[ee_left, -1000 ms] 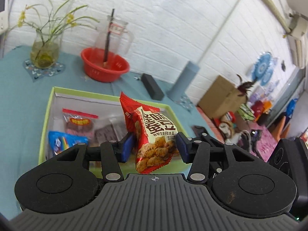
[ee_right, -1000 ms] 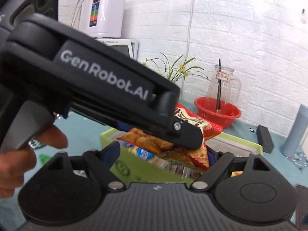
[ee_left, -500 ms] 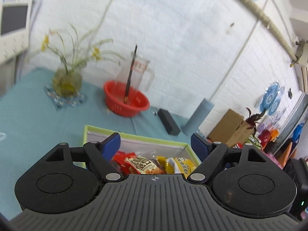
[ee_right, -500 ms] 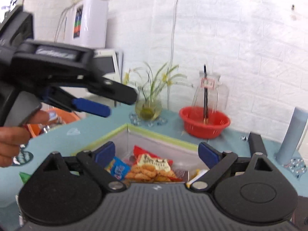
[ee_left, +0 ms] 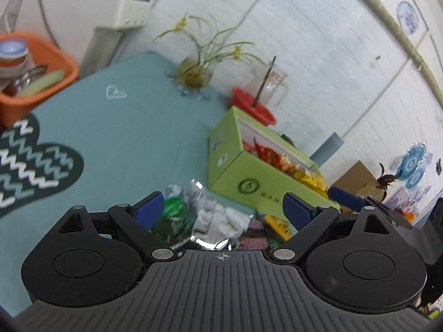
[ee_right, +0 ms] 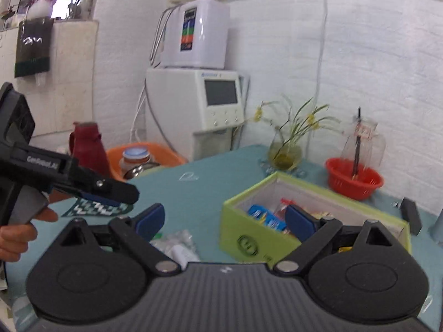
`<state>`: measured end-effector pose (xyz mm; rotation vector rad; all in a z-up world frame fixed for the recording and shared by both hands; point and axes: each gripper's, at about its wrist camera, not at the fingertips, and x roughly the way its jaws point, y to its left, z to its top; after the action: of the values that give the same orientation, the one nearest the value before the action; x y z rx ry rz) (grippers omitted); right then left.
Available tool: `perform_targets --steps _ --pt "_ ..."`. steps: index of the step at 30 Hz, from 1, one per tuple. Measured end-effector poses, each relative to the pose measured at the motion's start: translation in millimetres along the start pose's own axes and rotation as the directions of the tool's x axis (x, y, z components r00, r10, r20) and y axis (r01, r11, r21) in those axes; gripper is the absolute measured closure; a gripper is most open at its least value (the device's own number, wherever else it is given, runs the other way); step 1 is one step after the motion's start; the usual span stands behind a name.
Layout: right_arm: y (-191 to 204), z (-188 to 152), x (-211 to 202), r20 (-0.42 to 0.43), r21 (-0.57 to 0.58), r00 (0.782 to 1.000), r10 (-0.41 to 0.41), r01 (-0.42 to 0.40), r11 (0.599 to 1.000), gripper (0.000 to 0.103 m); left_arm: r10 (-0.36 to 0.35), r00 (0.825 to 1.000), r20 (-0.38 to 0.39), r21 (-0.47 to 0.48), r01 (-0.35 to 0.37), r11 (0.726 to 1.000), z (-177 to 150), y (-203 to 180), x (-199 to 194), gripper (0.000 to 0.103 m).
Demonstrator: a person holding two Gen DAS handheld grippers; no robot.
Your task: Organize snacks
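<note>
A lime-green box (ee_left: 249,177) stands on the teal tablecloth, with red and yellow snack packets (ee_left: 279,160) inside it. My left gripper (ee_left: 224,209) hovers over a loose heap of silver and green snack packets (ee_left: 205,215) beside the box; its jaws are opening and the pads touch nothing. In the right wrist view the box (ee_right: 249,238) holds a blue packet (ee_right: 265,217), and white packets (ee_right: 180,244) lie on the cloth. My right gripper (ee_right: 224,218) is open and empty in front of the box. The left gripper (ee_right: 121,195), held by a hand (ee_right: 16,238), is at far left.
Behind the box stand a red basket with a glass pitcher (ee_left: 254,105) and a vase of flowers (ee_left: 196,74). An orange basin (ee_left: 41,83) with dishes sits past the table's far left edge. A dark heart-shaped mat (ee_left: 33,160) lies left. White appliances (ee_right: 216,102) line the wall.
The left gripper let go of the red snack packet over the box, opened wide and swung left to the loose packets. The right gripper drew back and turned left.
</note>
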<state>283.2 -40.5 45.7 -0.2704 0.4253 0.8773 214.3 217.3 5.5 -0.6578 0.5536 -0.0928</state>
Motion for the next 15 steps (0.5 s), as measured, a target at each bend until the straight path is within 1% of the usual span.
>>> perform_targets --steps 3,4,5,6,7,8,9,10,12,14,15 --pt "27 -33 17 -0.094 0.059 0.992 0.084 -0.079 0.995 0.010 -0.011 0.997 -0.074 -0.039 0.008 0.999 -11 18 11 0.026" --pt "35 -43 27 -0.128 0.087 0.985 0.118 -0.108 0.990 0.010 -0.017 0.994 -0.107 -0.042 0.013 0.999 -14 22 17 0.031" --pt "43 -52 36 -0.158 0.111 0.977 0.146 -0.129 0.985 0.010 -0.031 0.991 -0.130 -0.036 0.026 0.999 -15 24 22 0.038" --pt "49 -57 45 -0.176 0.117 0.970 0.165 -0.146 0.982 0.010 -0.042 0.986 -0.161 -0.033 0.038 0.999 -17 26 28 0.042" --pt "55 -59 52 -0.186 0.108 0.967 0.172 -0.154 0.982 0.010 -0.043 0.982 -0.183 -0.034 0.038 0.999 -17 28 33 0.049" --pt "60 -60 59 -0.195 0.087 0.967 0.162 -0.147 0.985 0.010 -0.049 0.980 -0.192 -0.023 0.045 0.999 -17 29 35 0.051" --pt "64 -59 66 -0.203 0.068 0.969 0.143 -0.132 0.989 0.010 -0.063 0.977 -0.204 -0.003 0.063 0.998 -16 28 39 0.052" --pt "67 -57 70 -0.206 0.052 0.970 0.133 -0.125 0.991 0.010 -0.062 0.975 -0.216 0.003 0.064 0.998 -14 28 42 0.054" --pt "71 -52 76 -0.207 0.021 0.971 0.120 -0.118 0.993 0.010 -0.054 0.974 -0.220 0.025 0.061 0.998 -14 26 43 0.055" --pt "75 -50 71 -0.197 0.008 0.974 0.114 -0.115 0.993 0.010 -0.047 0.973 -0.227 0.033 0.056 0.998 -17 26 43 0.058" --pt "75 -49 66 -0.185 0.008 0.976 0.118 -0.119 0.993 0.009 -0.050 0.971 -0.232 0.037 0.061 0.997 -20 24 43 0.058"
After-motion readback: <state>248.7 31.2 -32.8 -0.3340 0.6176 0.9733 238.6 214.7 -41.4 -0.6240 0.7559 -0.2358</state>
